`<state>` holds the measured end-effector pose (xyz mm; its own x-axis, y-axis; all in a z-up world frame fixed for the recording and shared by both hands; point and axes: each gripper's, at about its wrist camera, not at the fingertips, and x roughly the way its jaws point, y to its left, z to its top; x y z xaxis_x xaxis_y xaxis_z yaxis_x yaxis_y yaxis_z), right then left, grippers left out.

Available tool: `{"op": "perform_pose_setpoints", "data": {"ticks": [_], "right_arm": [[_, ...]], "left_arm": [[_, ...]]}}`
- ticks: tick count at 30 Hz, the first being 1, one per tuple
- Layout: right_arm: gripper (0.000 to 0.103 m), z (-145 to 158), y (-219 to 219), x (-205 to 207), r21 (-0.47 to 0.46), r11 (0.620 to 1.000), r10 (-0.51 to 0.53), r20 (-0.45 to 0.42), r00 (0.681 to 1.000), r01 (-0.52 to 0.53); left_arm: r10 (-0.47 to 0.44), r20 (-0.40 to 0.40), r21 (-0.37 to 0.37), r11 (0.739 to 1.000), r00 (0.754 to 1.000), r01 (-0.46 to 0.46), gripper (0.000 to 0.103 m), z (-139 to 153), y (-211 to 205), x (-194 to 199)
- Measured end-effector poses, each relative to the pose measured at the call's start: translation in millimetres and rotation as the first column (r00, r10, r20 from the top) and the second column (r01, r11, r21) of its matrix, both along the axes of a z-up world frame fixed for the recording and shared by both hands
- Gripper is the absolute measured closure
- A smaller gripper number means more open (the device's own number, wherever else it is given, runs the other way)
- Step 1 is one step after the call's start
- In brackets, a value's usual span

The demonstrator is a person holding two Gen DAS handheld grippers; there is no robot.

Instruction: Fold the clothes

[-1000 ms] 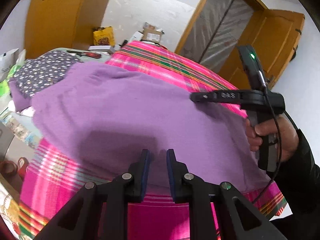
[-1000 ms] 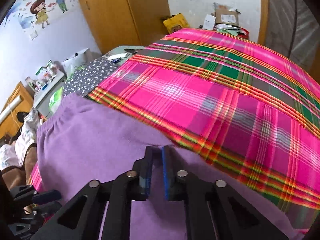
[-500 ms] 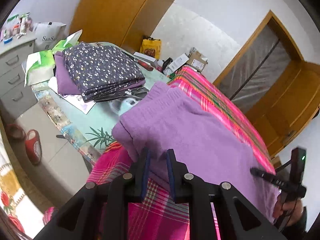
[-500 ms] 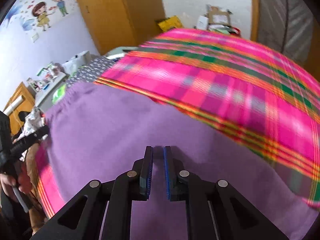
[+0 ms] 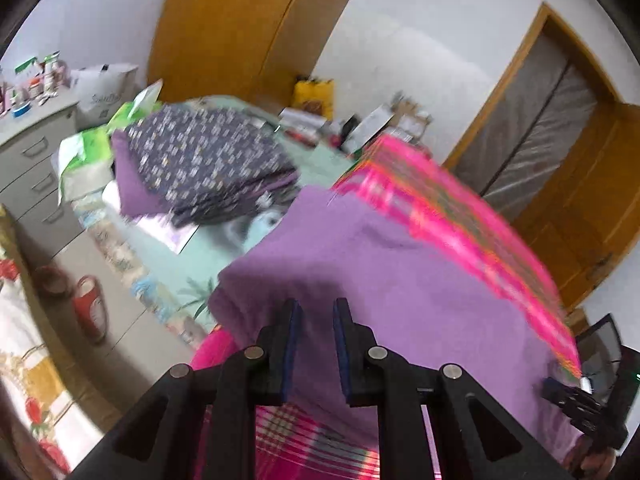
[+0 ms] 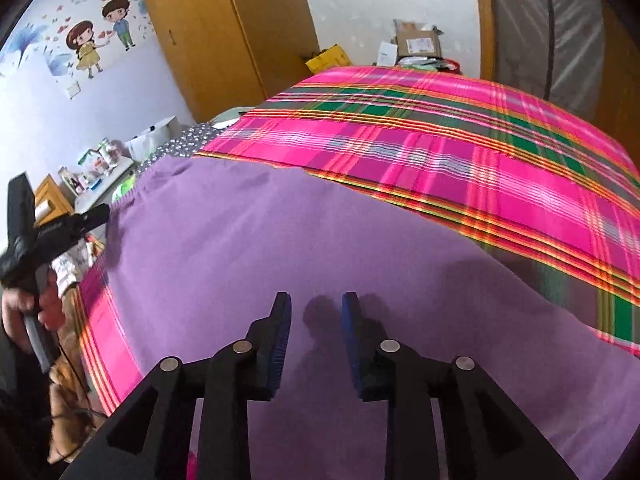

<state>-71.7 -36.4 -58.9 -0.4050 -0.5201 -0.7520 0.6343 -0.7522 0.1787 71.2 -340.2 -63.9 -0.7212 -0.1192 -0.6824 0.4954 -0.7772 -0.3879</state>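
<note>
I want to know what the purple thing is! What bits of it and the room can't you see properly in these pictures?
- Purple garment: both views cut off its near edge behind the gripper fingers, so its type is unclear.
- Left gripper: whether fabric is pinched is hidden by its own fingers.
- Folded pile: blurred in the left view; layers uncountable.
- Bottles on the far cabinet: too small to read.

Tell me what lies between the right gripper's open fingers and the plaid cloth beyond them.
Only the purple garment, spread flat over the plaid cloth. In the right wrist view, nothing else lies ahead of the right gripper, whose jaws are opening with nothing between them.
</note>
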Motion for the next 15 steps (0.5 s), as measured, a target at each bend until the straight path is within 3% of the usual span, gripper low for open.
{"op": "perform_pose_setpoints", "data": {"ticks": [5, 9, 15], "right_arm": [[0.070, -6, 21, 2, -0.002, 0.999, -0.033, 0.012, 0.999, 0.033], [0.069, -5, 32, 4, 0.013, 0.998, -0.054, -0.019, 0.998, 0.055], [0.069, -2, 43, 4, 0.015, 0.996, -0.084, -0.053, 0.995, 0.084]], "left_arm": [[0.018, 0.032, -0.029, 0.999, 0.999, -0.017, 0.086, 3, 6, -1], [0.031, 0.057, -0.111, 0.993, 0.998, -0.024, 0.086, 14, 19, -4], [0.034, 0.092, -0.158, 0.987, 0.995, -0.019, 0.086, 12, 29, -12]]}}
